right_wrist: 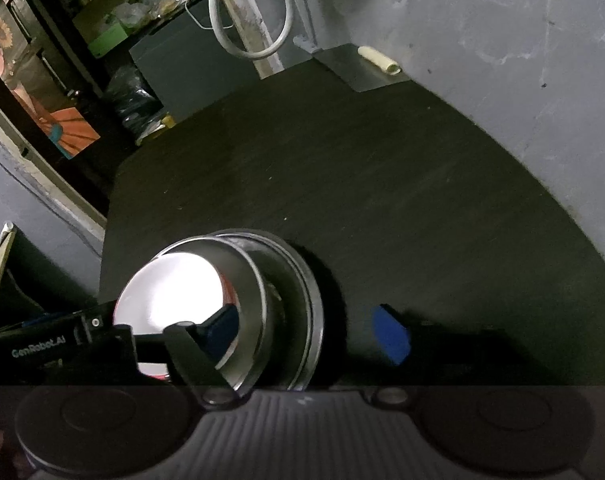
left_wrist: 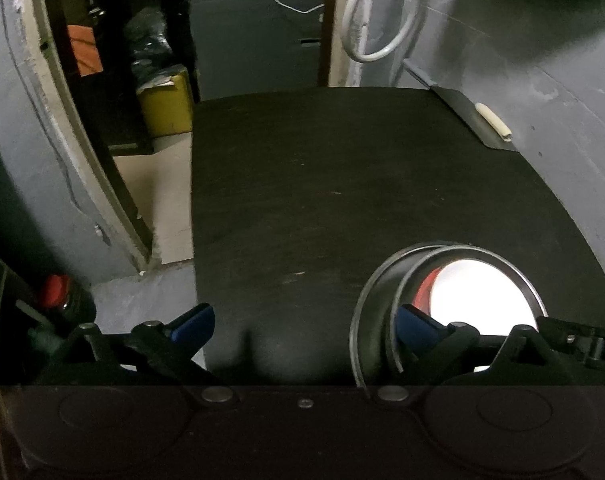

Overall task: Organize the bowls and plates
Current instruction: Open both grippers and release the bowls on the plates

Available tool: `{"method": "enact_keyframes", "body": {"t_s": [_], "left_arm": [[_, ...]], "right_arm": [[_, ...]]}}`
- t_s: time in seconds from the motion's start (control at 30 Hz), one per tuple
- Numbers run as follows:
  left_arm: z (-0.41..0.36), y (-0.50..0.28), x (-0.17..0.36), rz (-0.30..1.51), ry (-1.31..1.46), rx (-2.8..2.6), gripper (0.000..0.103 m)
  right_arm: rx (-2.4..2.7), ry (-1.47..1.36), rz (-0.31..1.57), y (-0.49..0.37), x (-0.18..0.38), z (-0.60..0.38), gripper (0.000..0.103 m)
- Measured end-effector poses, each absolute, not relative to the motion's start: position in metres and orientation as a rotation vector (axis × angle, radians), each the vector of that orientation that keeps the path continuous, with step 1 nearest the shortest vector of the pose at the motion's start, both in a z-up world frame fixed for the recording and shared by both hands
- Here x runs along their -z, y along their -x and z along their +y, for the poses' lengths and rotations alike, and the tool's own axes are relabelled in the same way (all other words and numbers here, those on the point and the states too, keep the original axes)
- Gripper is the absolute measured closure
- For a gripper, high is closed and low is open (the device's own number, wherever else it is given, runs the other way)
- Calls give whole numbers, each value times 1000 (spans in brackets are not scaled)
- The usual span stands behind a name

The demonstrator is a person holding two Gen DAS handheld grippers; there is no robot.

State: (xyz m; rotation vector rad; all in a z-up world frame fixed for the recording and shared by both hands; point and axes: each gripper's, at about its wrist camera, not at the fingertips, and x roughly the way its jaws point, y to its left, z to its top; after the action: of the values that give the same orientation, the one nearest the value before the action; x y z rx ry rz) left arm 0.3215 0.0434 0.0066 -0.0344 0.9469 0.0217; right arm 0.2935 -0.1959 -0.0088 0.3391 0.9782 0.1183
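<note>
- Steel bowls (right_wrist: 278, 308) are being stacked on the dark table (right_wrist: 382, 184), near its front edge; two are nested, the inner one (right_wrist: 206, 304) tilted inside the outer, with a white plate (left_wrist: 482, 292) seen glaring behind or within them and a strip of red beside it.
- The stack is being reached from both sides: the left gripper (left_wrist: 302, 320) is spread wide, its right pad dipped inside the bowl rim, its left pad well clear over the table.
- The right gripper (right_wrist: 310, 328) is likewise being held wide open, one pad inside the inner bowl, the other outside the outer bowl's wall.
- Nothing is being clamped by either gripper, as far as can be seen.
- The step in hand is being judged as nesting or settling the bowls into one pile.
- The next move is being judged to call for closing one gripper on a bowl wall and levelling the tilted bowl so it seats flat.
- The bowls are round, so no long axis is being shown; their mouths are being turned upward, the inner one canted toward the left gripper.
</note>
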Motion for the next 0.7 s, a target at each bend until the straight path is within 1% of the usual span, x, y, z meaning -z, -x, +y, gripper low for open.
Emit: {"method": "enact_keyframes", "body": {"t_s": [0.3, 0.7], "left_arm": [[45, -316, -6, 894, 23, -69, 3], [52, -320, -6, 891, 39, -106, 3]], "right_arm": [[-61, -305, 956, -289, 7, -195, 6], [-26, -219, 946, -285, -2, -183, 5]]}}
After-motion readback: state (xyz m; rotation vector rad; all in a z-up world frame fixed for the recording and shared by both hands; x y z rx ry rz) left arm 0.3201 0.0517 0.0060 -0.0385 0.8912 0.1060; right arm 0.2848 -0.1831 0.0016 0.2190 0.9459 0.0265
